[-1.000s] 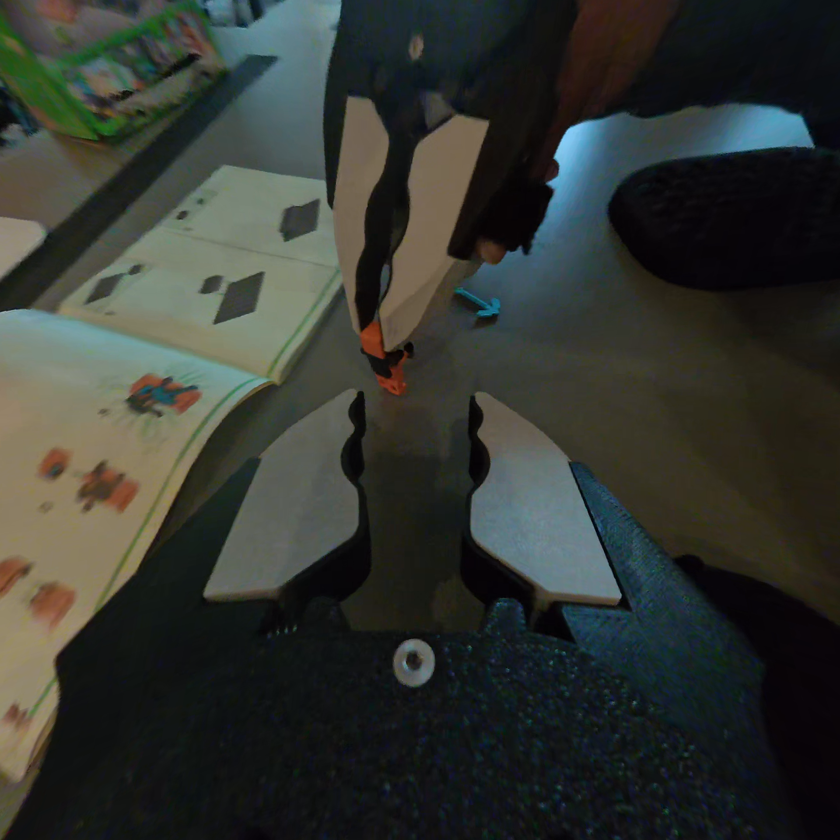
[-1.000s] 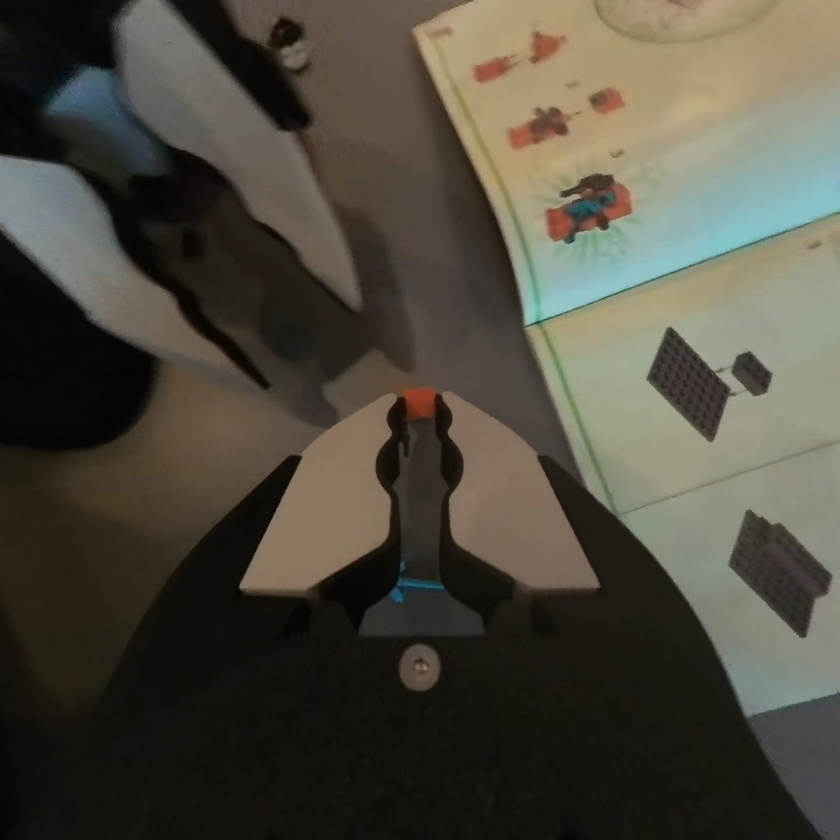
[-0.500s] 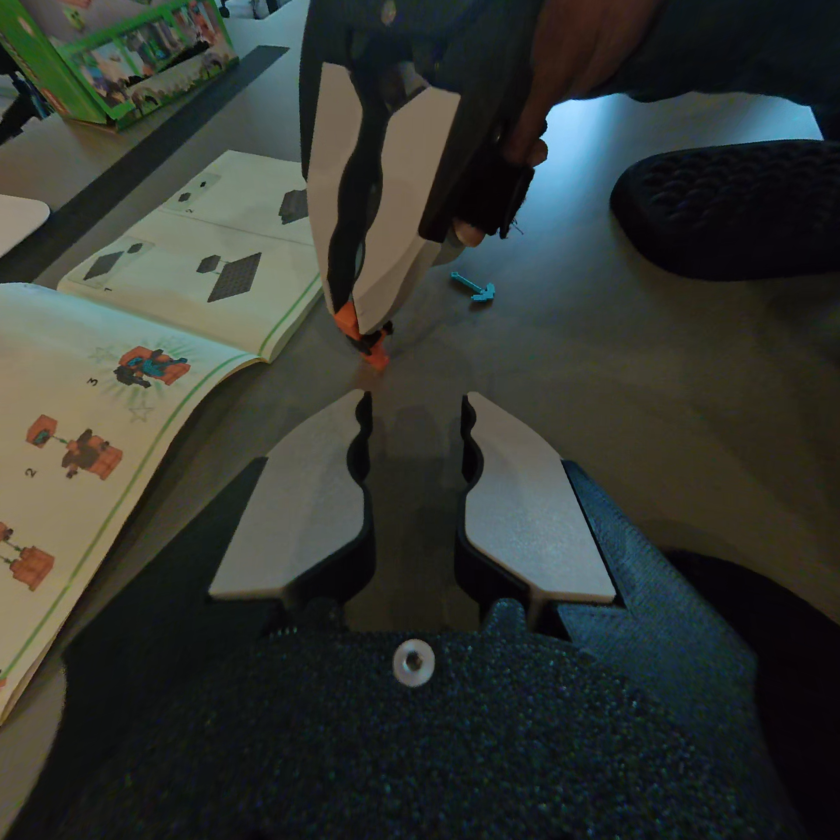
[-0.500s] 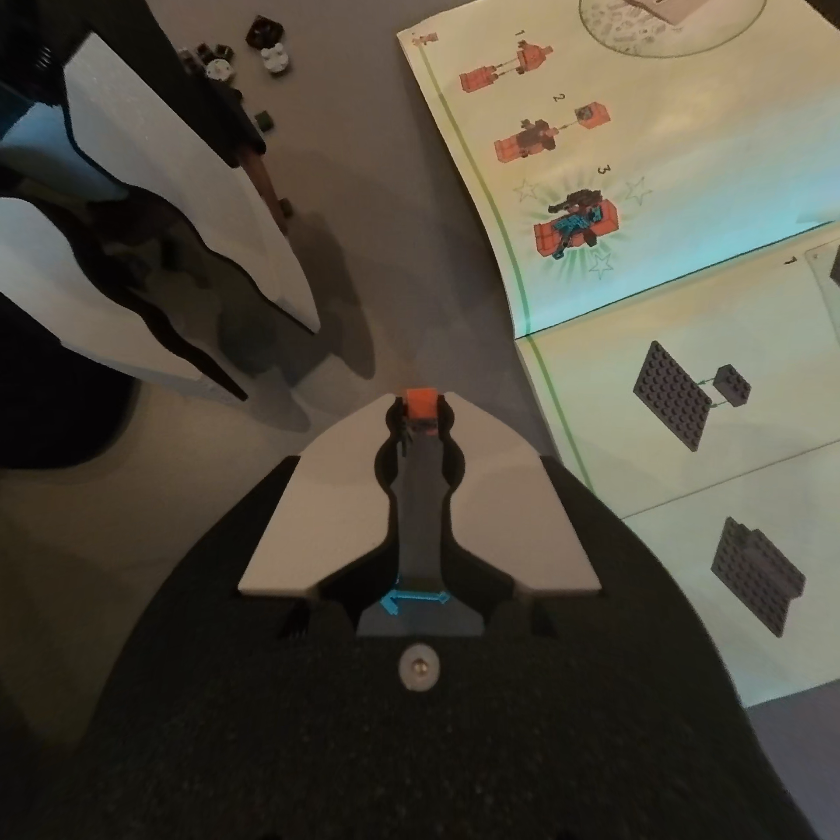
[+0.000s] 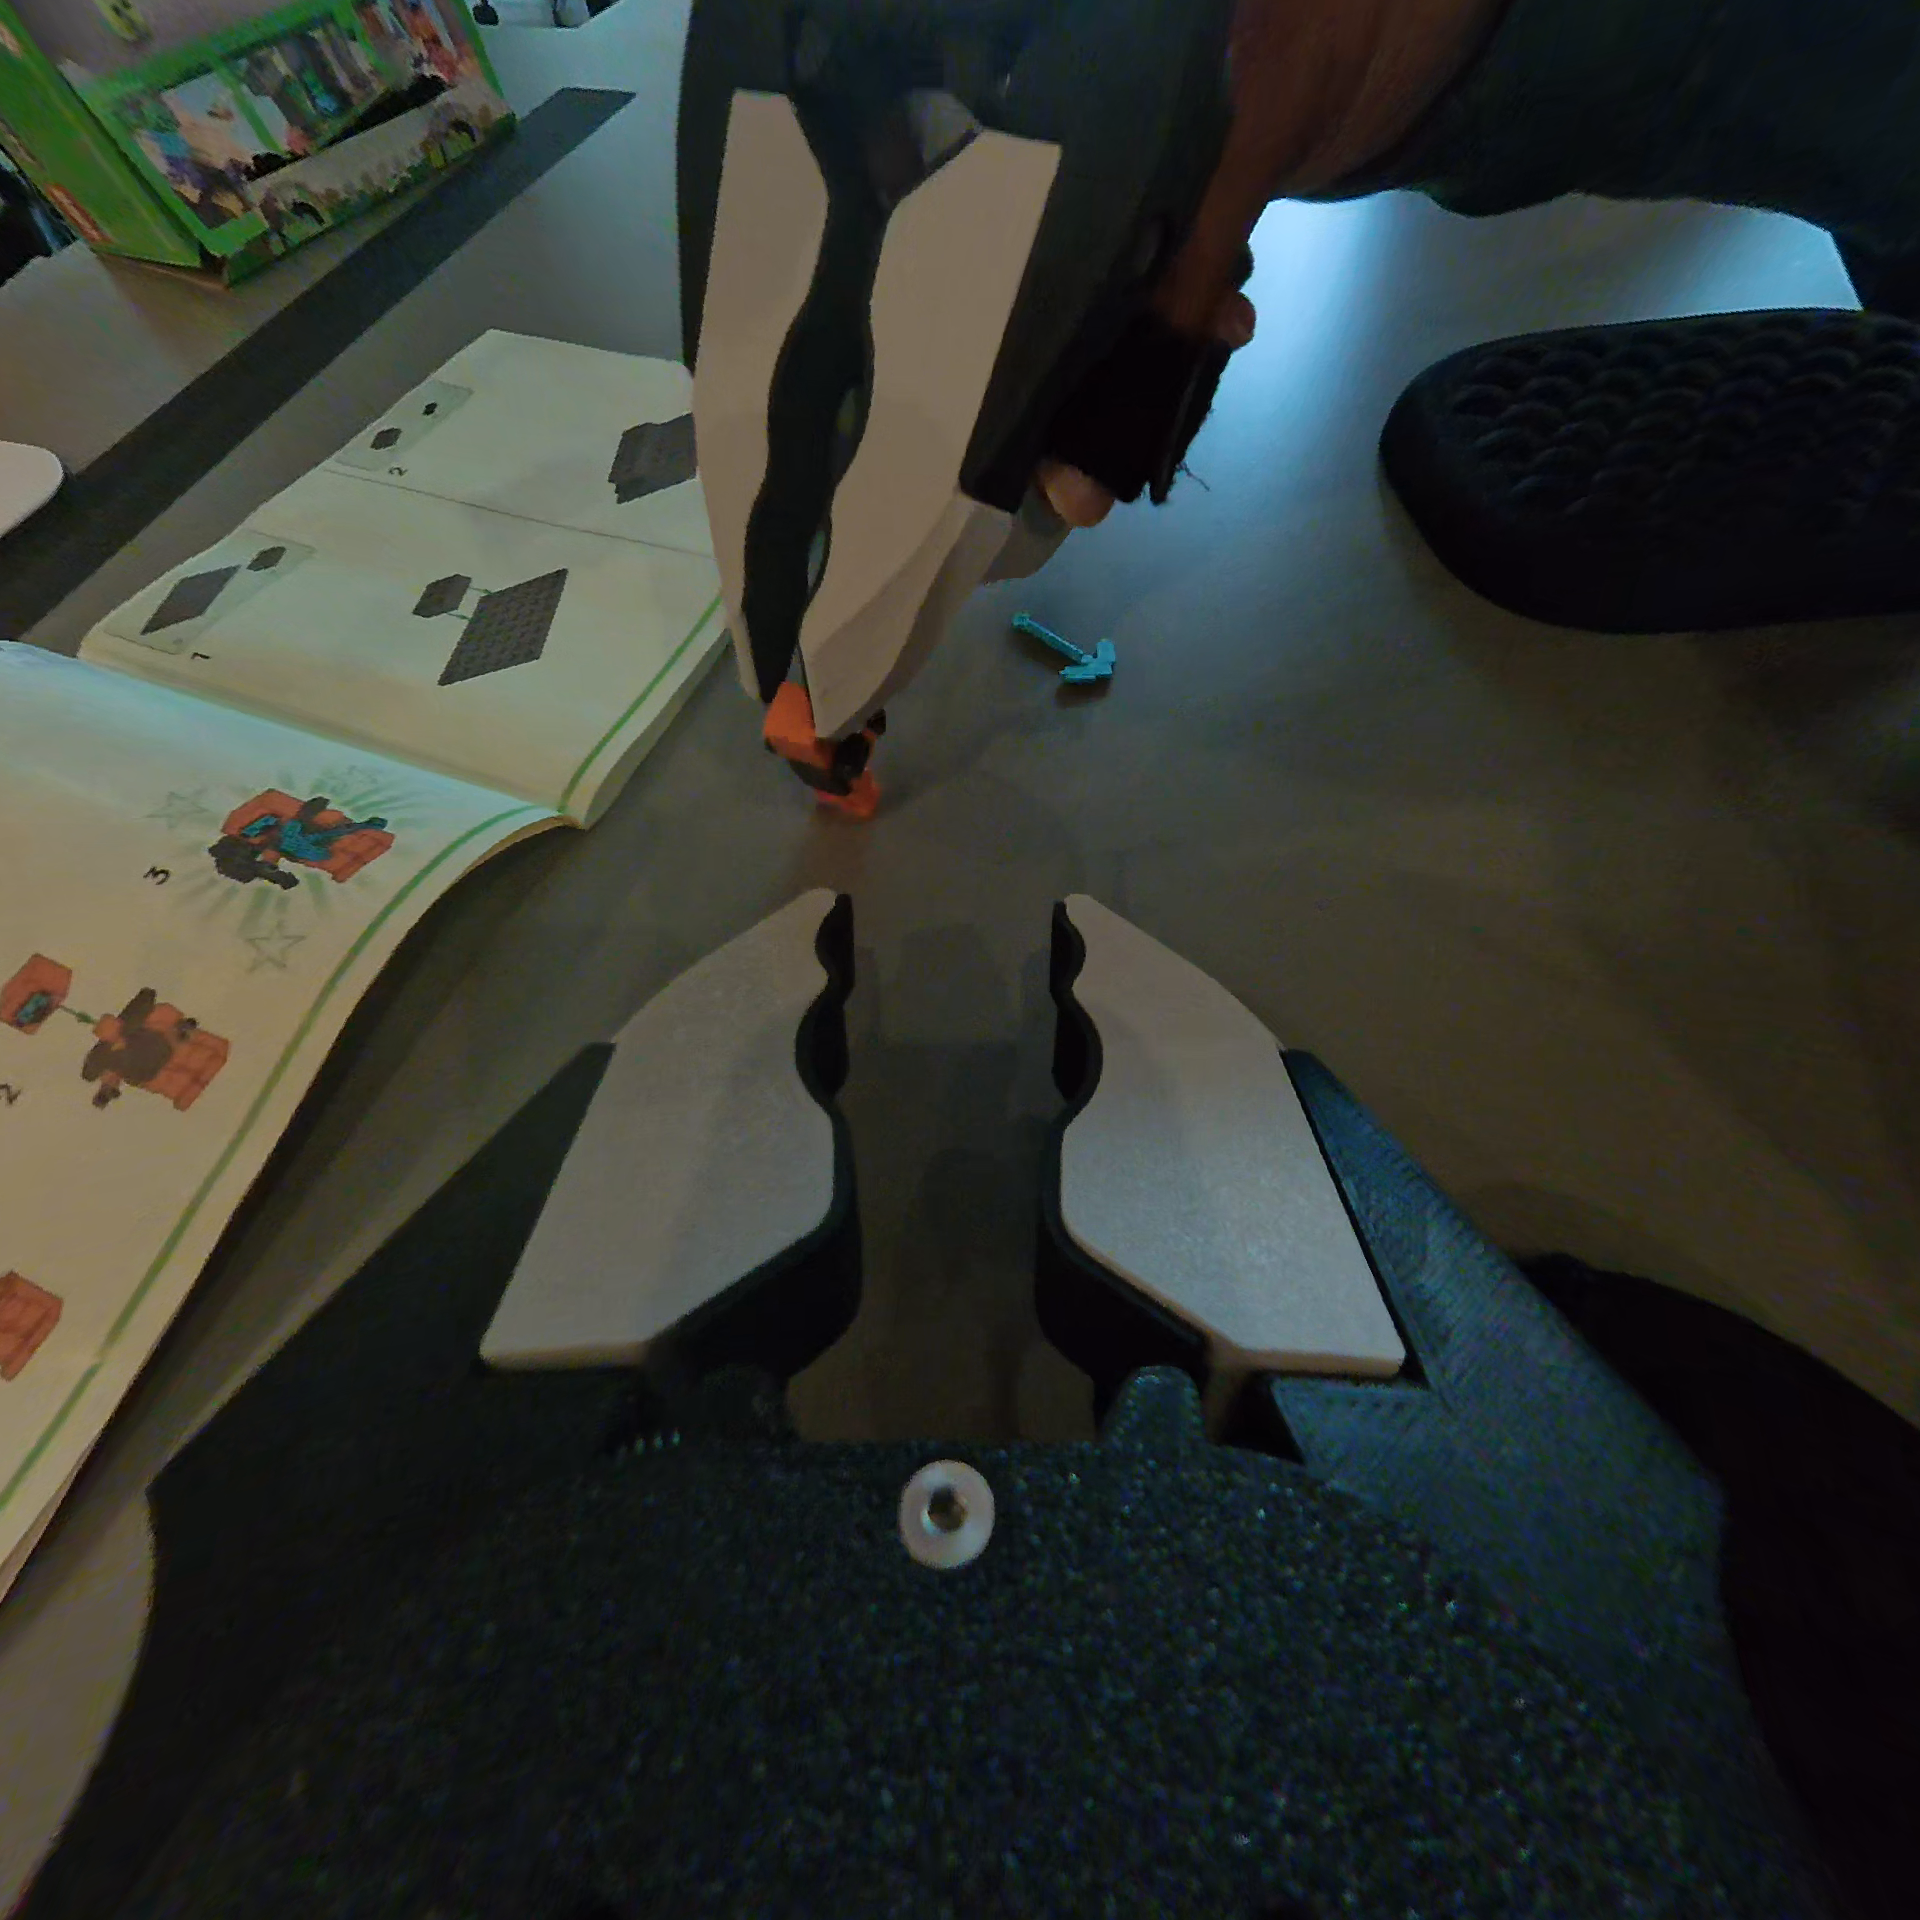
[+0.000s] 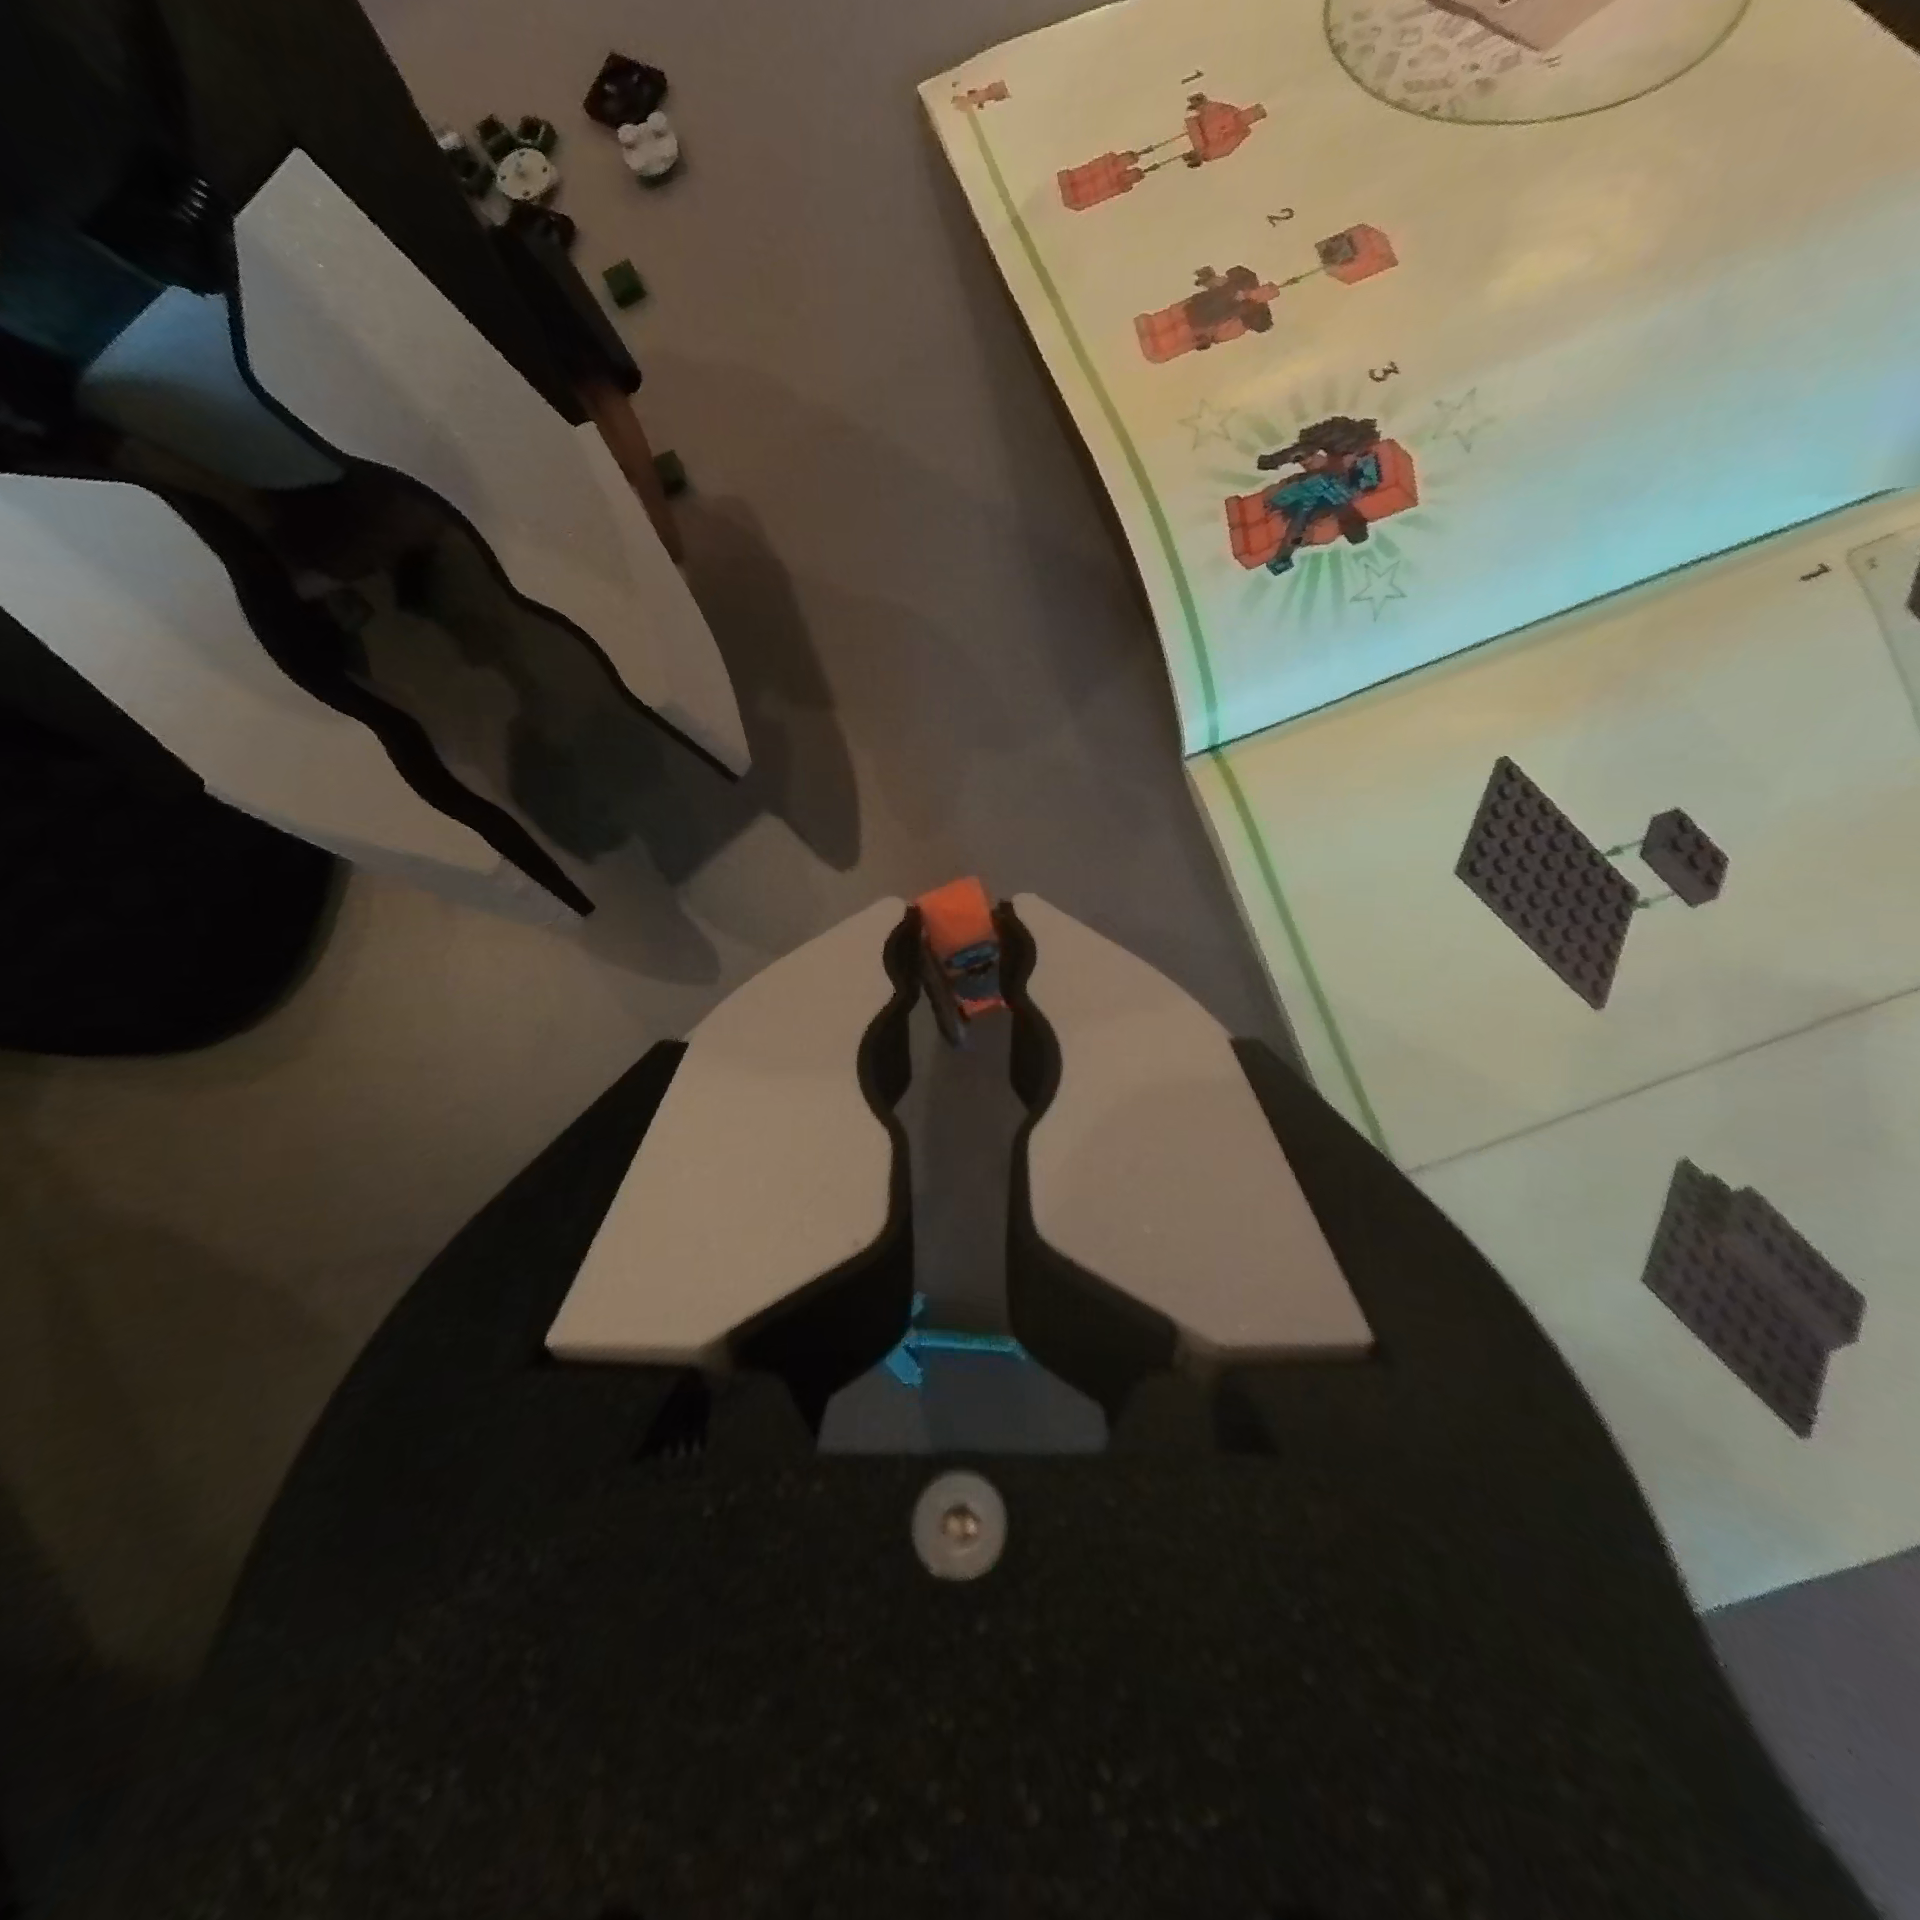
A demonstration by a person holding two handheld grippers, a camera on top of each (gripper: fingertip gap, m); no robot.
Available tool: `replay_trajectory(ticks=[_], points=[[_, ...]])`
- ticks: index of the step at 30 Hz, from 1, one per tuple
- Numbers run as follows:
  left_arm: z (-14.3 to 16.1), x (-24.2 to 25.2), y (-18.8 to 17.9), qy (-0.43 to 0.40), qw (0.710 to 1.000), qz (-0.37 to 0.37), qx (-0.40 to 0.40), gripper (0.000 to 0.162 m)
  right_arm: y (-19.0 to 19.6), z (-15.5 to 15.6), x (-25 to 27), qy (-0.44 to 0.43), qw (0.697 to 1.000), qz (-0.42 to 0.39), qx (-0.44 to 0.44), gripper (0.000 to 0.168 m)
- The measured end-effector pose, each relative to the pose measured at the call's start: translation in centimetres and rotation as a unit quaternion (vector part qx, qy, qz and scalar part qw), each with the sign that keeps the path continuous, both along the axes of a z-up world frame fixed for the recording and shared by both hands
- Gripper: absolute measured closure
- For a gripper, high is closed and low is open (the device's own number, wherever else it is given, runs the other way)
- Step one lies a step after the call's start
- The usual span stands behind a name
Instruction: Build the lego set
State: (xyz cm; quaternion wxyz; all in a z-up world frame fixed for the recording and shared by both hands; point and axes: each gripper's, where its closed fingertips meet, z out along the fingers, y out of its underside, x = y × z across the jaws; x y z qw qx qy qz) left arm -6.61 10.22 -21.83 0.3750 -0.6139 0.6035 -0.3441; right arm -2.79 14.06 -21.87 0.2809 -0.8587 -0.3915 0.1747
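A dim grey worktop (image 5: 1351, 935) carried an open instruction booklet (image 5: 436, 623), which serves here as the landmark.

The right gripper (image 6: 961, 914) had its jaws clenched on a small orange and black lego assembly (image 6: 961, 951), pinched at the very tips. In the left wrist view this gripper (image 5: 805, 707) pointed steeply down just beside the booklet's nearest page corner, with the orange assembly (image 5: 826, 753) at or just above the worktop surface; whether it touched could not be told. A person's hand (image 5: 1205, 260) gripped the tool from above.

The left gripper (image 5: 951, 914) sat low, a little away from the booklet's edge, with its jaws released and nothing between them, aimed toward the orange assembly. In the right wrist view it (image 6: 665, 842) showed on the far side from the booklet.

A small turquoise lego pickaxe (image 5: 1070, 649) lay flat on the worktop, farther from the booklet than the right gripper. Several loose small pieces (image 6: 582, 145), dark, white and green, lay clustered off the booklet's upper page corner. A green lego box (image 5: 239, 135) stood beyond the booklet. A dark textured object (image 5: 1662, 468) rested well away from it.
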Motion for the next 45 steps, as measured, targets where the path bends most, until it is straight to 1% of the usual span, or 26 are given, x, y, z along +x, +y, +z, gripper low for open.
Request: replay_trajectory(ticks=[5, 12, 15, 17, 20, 22, 23, 25, 26, 28, 30, 32, 37, 41, 45], points=[[-0.1, 0.3, -0.1, 0.001, 1.000, -0.002, -0.001, 0.126, -0.1, -0.1, 0.5, 0.023, 1.000, -0.009, -0.008, 0.154], [-0.2, 0.4, -0.1, 0.003, 1.000, -0.003, -0.002, 0.126, -0.1, 0.0, 0.5, 0.029, 1.000, -0.006, -0.007, 0.153], [-0.2, 0.4, -0.2, 0.000, 1.000, -0.002, -0.003, 0.126, 0.1, 0.4, 0.3, 0.038, 0.999, -0.007, 0.003, 0.150], [-0.1, 0.4, -0.2, -0.003, 1.000, -0.001, -0.003, 0.126, 0.5, 1.5, 0.3, 0.060, 0.998, -0.007, 0.021, 0.147], [0.1, 0.3, -0.1, -0.011, 1.000, 0.003, -0.002, 0.127, 0.5, 4.8, 1.3, 0.107, 0.992, 0.001, 0.064, 0.141], [0.5, 0.3, -0.3, -0.020, 1.000, 0.004, 0.000, 0.129, -0.9, 6.2, 2.8, 0.109, 0.990, 0.041, 0.080, 0.139], [0.7, 0.3, -0.5, -0.023, 1.000, 0.002, -0.001, 0.129, -2.0, 5.8, 3.9, 0.092, 0.990, 0.071, 0.075, 0.139], [1.1, 0.4, -1.0, -0.028, 1.000, -0.002, 0.001, 0.130, -4.0, 3.7, 5.9, 0.045, 0.989, 0.125, 0.066, 0.141], [1.2, 0.5, -1.3, -0.030, 1.000, -0.005, 0.002, 0.130, -4.6, 2.5, 6.7, 0.023, 0.987, 0.141, 0.068, 0.142], [1.6, 1.0, -2.0, -0.032, 0.999, -0.014, 0.007, 0.132, -5.7, 0.6, 7.3, 0.013, 0.984, 0.165, 0.066, 0.145], [1.9, 1.5, -2.8, -0.030, 0.999, -0.024, 0.010, 0.132, -6.4, -0.7, 7.2, 0.008, 0.979, 0.192, 0.065, 0.148], [2.2, 2.0, -3.5, -0.026, 0.999, -0.032, 0.010, 0.132, -6.2, -1.7, 7.6, -0.020, 0.972, 0.225, 0.065, 0.148], [2.6, 2.6, -4.7, -0.018, 0.999, -0.028, 0.012, 0.133, -5.3, -2.5, 7.7, -0.035, 0.949, 0.311, 0.037, 0.152], [2.6, 2.5, -5.0, -0.017, 1.000, -0.010, 0.009, 0.133, -5.6, -2.8, 7.1, -0.044, 0.921, 0.386, 0.009, 0.152], [2.6, 1.9, -4.9, -0.020, 1.000, 0.019, 0.003, 0.133, -5.5, -3.6, 6.9, -0.061, 0.894, 0.443, -0.002, 0.155]])
